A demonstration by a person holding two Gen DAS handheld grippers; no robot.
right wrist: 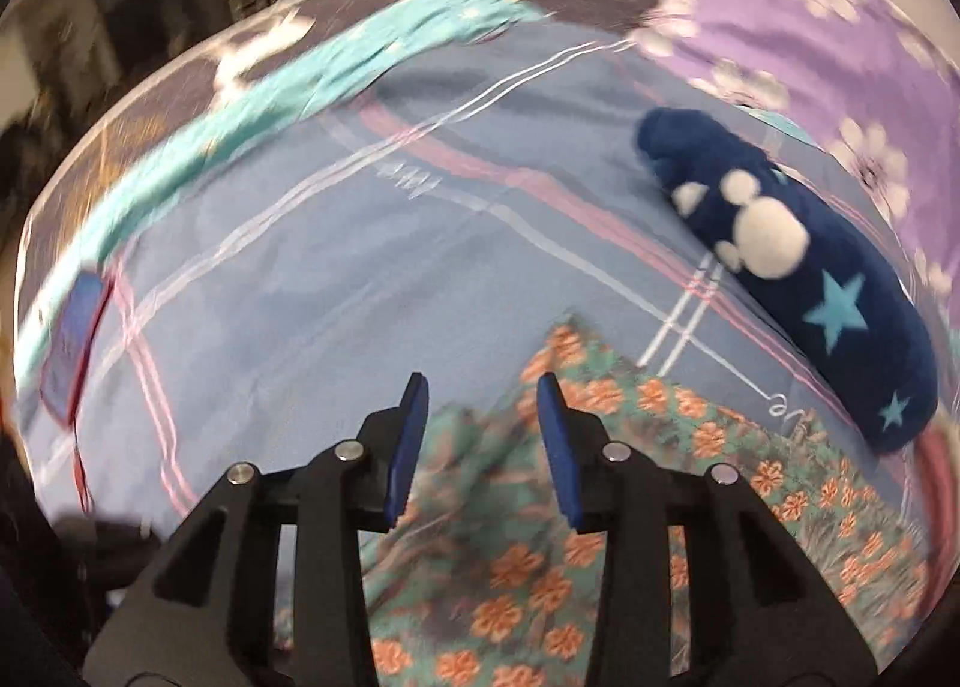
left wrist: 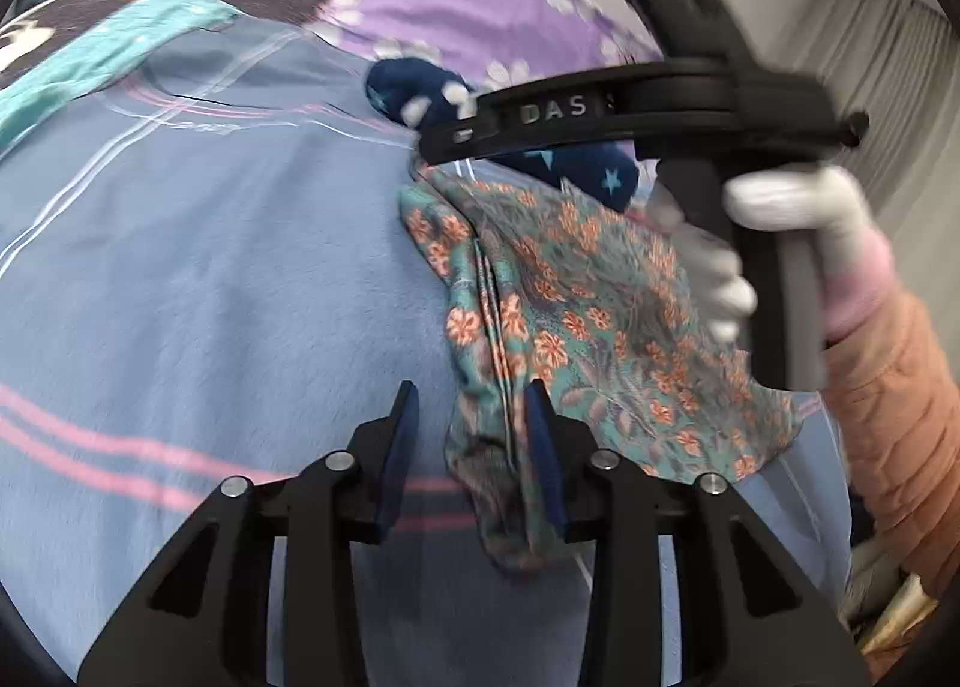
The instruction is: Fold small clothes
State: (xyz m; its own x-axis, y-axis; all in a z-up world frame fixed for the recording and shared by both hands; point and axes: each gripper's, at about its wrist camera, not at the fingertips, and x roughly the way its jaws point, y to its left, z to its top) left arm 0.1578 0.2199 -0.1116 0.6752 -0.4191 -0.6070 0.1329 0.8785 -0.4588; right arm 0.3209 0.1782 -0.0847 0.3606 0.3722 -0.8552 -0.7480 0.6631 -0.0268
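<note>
A teal garment with orange flowers [left wrist: 576, 315] lies on the blue bedsheet [left wrist: 210, 279]. My left gripper [left wrist: 471, 405] is open, its jaws either side of the garment's bunched left edge, low over the sheet. In the left wrist view the right gripper's body crosses above the garment, held by a white-gloved hand [left wrist: 774, 219]. In the right wrist view my right gripper [right wrist: 483, 399] is open, hovering over the floral garment [right wrist: 600, 483] near its far edge. Both grippers hold nothing.
A rolled dark blue cloth with stars and white shapes [right wrist: 810, 279] lies beyond the garment, also in the left wrist view [left wrist: 420, 93]. A purple flowered cover [right wrist: 810, 27] and a turquoise strip [right wrist: 300, 75] lie farther back. A red-edged dark card [right wrist: 75, 345] lies at left.
</note>
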